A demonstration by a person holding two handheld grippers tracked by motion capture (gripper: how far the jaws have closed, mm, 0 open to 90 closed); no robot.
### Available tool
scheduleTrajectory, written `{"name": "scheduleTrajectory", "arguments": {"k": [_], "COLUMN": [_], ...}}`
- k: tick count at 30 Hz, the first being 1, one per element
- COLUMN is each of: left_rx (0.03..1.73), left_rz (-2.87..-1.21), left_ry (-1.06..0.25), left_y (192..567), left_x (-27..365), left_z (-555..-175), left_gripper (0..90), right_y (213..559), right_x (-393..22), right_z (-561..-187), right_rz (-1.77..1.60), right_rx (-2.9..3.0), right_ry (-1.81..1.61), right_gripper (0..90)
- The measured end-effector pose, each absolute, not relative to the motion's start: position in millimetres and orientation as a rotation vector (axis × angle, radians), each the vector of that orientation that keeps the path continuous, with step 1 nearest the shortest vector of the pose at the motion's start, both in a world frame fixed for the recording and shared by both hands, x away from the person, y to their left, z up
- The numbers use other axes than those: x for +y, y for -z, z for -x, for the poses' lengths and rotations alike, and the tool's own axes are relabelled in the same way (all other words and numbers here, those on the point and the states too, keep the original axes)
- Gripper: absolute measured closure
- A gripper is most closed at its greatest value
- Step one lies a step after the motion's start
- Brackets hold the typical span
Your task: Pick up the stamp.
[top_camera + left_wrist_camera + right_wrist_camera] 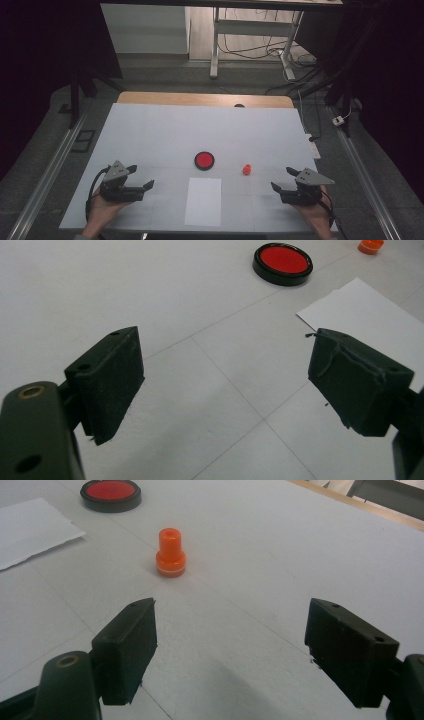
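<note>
Counter [150, 130] space lies broad and white under both grippers, its far edge meeting a strip of bare wood and its side edges dropping to grey floor with metal rails.

At the near left, the left gripper [140, 175] rests low in a hand [102, 210], its fingers [107, 380] spread wide with nothing between them. In the left gripper view bare counter lies between and ahead of them, while a corner of the white paper sheet [370, 315] lies just past the one on the right. At the near right, the right gripper [283, 179] sits in the other hand [315, 215], fingers [127, 645] likewise released and holding nothing.

Between the two grippers, the paper sheet [203, 201] lies flat near the front edge, well apart from either hand. Beyond it sits a round black dish with a red centre [204, 160]; whether the red is a filling or a lid I cannot tell. Just right of that dish stands a small orange stamp-shaped piece [247, 169], upright on its wider base, touching nothing. In the right gripper view this orange piece [170, 552] stands ahead of the spread fingers and somewhat left of the gap, with open counter all around it and the dish [110, 495] farther off behind it.

Most of the counter's far half is open surface.
</note>
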State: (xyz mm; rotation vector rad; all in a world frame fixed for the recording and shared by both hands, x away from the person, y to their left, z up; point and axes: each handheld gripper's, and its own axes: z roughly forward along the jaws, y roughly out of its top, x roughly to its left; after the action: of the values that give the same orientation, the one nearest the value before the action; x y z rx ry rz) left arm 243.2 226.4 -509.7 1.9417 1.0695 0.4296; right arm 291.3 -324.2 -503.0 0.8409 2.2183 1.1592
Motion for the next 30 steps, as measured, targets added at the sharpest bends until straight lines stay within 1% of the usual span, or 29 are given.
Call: {"name": "scheduleTrajectory", "arguments": {"k": [13, 30], "left_rx": [1.051, 1.050], "left_rz": [-1.951, -1.943], "left_ry": [-0.414, -0.425], "left_y": [511.5, 512.1], "left_x": [221.2, 223.5], "left_z": [-244.6, -242.6], "left_gripper": [14.6, 14.8], "right_y": [503.0, 498.9], "right_x": [-330.5, -322.0], "right_z": [-290.7, -292.4], "right_rz": [-0.875, -0.841], "right_rx": [2.195, 2.199], "right_ry": [-1.183, -1.197], "right_gripper": [22.2, 24.6]}}
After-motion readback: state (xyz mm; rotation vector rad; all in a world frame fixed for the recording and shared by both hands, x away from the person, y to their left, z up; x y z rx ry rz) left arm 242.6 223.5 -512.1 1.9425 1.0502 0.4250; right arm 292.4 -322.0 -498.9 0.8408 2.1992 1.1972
